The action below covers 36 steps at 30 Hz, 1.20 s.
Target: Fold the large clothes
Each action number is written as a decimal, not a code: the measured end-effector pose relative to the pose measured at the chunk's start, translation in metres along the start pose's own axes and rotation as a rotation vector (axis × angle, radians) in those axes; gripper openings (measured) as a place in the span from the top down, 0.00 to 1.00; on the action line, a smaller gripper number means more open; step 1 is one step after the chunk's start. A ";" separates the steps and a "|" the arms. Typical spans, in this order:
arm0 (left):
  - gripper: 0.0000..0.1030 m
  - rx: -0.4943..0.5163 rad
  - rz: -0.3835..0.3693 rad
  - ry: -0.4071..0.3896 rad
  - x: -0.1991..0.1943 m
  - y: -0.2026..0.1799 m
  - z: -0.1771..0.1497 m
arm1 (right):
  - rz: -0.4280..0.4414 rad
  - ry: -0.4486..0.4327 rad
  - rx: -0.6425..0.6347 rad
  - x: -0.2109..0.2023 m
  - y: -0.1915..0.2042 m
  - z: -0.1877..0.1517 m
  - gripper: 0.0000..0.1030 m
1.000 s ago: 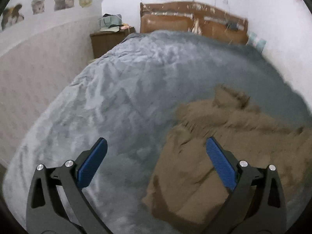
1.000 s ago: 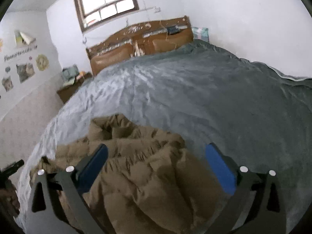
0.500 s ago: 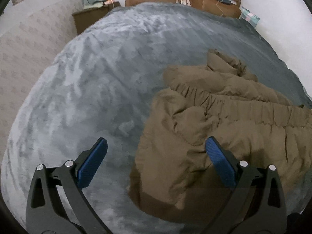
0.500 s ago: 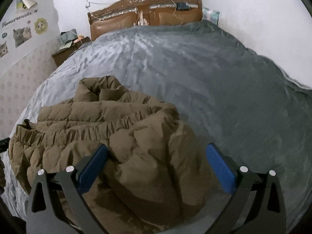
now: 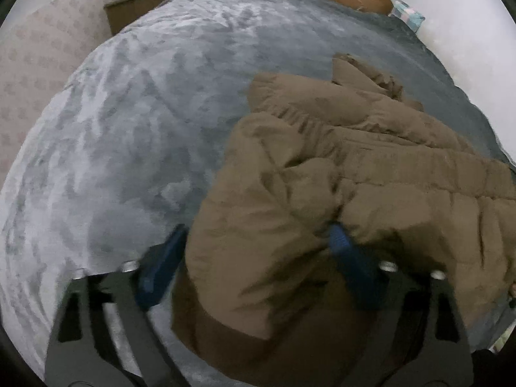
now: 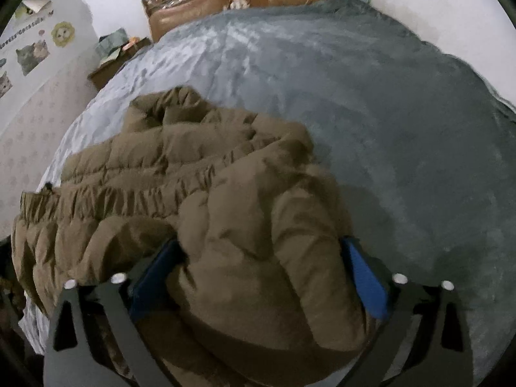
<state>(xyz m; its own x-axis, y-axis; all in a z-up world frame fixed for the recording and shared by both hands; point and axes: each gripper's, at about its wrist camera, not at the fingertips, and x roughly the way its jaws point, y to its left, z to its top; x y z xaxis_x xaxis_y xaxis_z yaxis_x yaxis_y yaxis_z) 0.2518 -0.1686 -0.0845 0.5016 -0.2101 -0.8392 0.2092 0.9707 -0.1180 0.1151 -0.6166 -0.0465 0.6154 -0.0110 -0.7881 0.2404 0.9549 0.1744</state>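
Both hand-held grippers point steeply down at one brown padded jacket [image 5: 338, 174] that lies crumpled on the grey blanket [image 5: 129, 129] of the bed. Left hand-held gripper [image 5: 254, 251] has its jaws closing, and a thick bulge of the jacket's near left end stands between the two blue pads [image 5: 161, 264]; the pads look to be at the cloth or just beside it, but I cannot tell that they already press it. Right hand-held gripper [image 6: 261, 274] is in the same condition: its jaws are closing around the puffy near right end of the jacket [image 6: 225, 200], with its blue pads [image 6: 364, 280] on either side of the padding, not yet clearly squeezing. The relation that matters for the coming move is this: the jacket lies directly under and in front of both grippers, and its long axis runs across, from the left hand to the right hand, with the gathered elastic band [image 6: 129, 193] following this same line. So each hand is the nearer one for its own end, and neither must cross over. The far part of the jacket reaches toward the wooden headboard [image 6: 206, 0], and much free blanket remains beyond it, which I judge is enough room to spread or fold the garment forward. Count: one jacket, two grippers, one bed, one small bedside cabinet [image 5: 135, 9] at the left of the headboard.
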 end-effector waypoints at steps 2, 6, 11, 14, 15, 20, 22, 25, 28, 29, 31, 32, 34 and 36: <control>0.34 0.019 0.005 -0.004 0.001 -0.005 0.000 | 0.033 0.019 0.005 0.006 0.000 -0.002 0.37; 0.61 0.023 0.003 -0.026 -0.001 -0.010 0.001 | 0.059 0.006 -0.002 0.005 0.003 -0.002 0.59; 0.84 -0.040 -0.026 -0.151 -0.030 -0.001 0.005 | 0.088 -0.159 0.061 -0.031 -0.006 0.005 0.74; 0.86 -0.103 -0.076 -0.308 -0.067 0.009 0.008 | 0.124 -0.292 0.085 -0.061 -0.007 0.008 0.76; 0.86 -0.108 -0.082 -0.342 -0.075 0.010 0.008 | 0.137 -0.333 0.084 -0.069 -0.006 0.008 0.76; 0.86 -0.096 -0.060 -0.513 -0.115 0.007 0.004 | 0.157 -0.523 0.071 -0.111 0.003 0.007 0.76; 0.86 -0.102 -0.071 -0.592 -0.137 0.007 0.000 | 0.145 -0.590 0.044 -0.126 0.008 0.006 0.76; 0.86 -0.104 -0.082 -0.700 -0.168 0.004 -0.007 | 0.145 -0.685 0.030 -0.151 0.012 0.001 0.76; 0.86 -0.111 -0.089 -0.782 -0.195 0.001 -0.013 | 0.183 -0.741 0.036 -0.173 0.010 0.000 0.76; 0.86 -0.115 -0.089 -0.799 -0.202 0.002 -0.015 | 0.182 -0.754 0.030 -0.179 0.012 -0.001 0.76; 0.86 -0.124 -0.078 -0.829 -0.214 0.001 -0.017 | 0.192 -0.778 0.017 -0.191 0.017 -0.004 0.76; 0.86 -0.130 -0.079 -0.838 -0.218 0.002 -0.019 | 0.196 -0.791 0.014 -0.197 0.018 -0.006 0.76; 0.88 -0.150 -0.092 -0.853 -0.228 0.006 -0.024 | 0.205 -0.824 0.003 -0.209 0.024 -0.010 0.76; 0.90 -0.171 -0.087 -0.861 -0.235 0.006 -0.027 | 0.203 -0.852 -0.006 -0.218 0.028 -0.015 0.76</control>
<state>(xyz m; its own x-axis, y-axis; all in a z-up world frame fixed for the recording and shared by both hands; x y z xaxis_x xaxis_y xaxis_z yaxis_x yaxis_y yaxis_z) 0.1124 -0.1105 0.0980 0.9625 -0.2322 -0.1404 0.1824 0.9367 -0.2987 -0.0237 -0.5833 0.1213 0.9979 -0.0561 -0.0328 0.0627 0.9640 0.2583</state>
